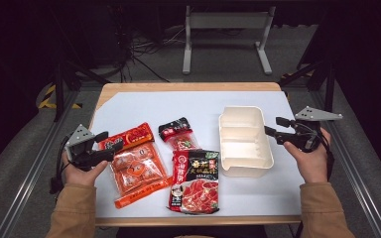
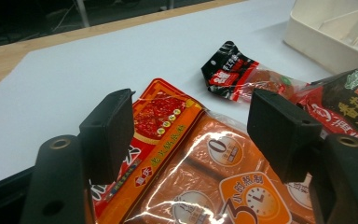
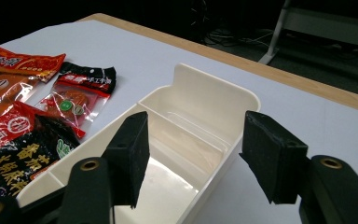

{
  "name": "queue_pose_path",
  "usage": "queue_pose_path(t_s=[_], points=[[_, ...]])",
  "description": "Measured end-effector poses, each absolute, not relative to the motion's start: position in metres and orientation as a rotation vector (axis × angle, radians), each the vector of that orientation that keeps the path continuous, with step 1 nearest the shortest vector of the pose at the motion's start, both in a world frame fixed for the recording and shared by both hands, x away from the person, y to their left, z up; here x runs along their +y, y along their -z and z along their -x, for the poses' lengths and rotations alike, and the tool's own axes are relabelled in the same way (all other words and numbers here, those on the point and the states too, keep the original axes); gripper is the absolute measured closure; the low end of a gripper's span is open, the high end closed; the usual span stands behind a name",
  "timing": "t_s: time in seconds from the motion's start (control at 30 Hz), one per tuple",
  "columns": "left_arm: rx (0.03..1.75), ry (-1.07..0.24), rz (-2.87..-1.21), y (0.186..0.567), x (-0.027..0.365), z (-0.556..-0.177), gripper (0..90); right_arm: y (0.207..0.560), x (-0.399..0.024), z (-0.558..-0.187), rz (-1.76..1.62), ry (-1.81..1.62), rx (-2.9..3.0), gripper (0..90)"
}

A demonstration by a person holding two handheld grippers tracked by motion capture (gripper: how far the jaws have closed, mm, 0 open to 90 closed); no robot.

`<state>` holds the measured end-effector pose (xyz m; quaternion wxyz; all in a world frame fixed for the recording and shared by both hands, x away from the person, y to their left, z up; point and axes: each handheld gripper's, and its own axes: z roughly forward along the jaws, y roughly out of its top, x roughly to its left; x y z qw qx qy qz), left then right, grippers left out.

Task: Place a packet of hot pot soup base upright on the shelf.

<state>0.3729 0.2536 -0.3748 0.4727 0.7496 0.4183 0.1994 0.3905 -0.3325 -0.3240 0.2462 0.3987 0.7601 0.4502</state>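
Observation:
My left gripper (image 1: 108, 142) (image 2: 191, 109) is open, its jaws hovering over the upper left corner of a large orange packet (image 1: 138, 166) (image 2: 205, 163) without pressing on it. A small black-and-red packet (image 1: 178, 134) (image 2: 235, 72) (image 3: 77, 93) lies to the right of the orange one. Below that is a bigger red-and-black packet (image 1: 196, 181) (image 2: 349, 105) (image 3: 23, 149). My right gripper (image 1: 274, 126) (image 3: 196, 128) is open at the right wall of a white divided tray (image 1: 243, 148) (image 3: 209, 79). One jaw is over the tray's inside and the other is outside it.
A white sheet (image 1: 144, 106) covers most of the wooden table (image 1: 178, 87). The tray's compartments hold nothing. Bare sheet lies behind the packets and in front of the tray. A metal stand (image 1: 225, 22) is on the floor beyond the table.

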Motion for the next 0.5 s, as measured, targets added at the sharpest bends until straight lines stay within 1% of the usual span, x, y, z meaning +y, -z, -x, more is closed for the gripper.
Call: queue_pose_path(t_s=[0.1,0.4,0.5], points=[[1.028,-0.454,-1.828,0.374,0.253,-0.373,32.0,0.323,-0.333,-0.391,-1.085,-1.234,2.071,41.9],[0.990,-0.456,-1.833,0.368,0.247,-0.369,29.7,0.323,-0.323,-0.391,-1.049,-1.246,2.092,41.8],[0.971,-0.437,-1.840,0.366,0.239,-0.368,29.1,0.321,-0.322,-0.390,-1.042,-1.253,2.088,41.5]])
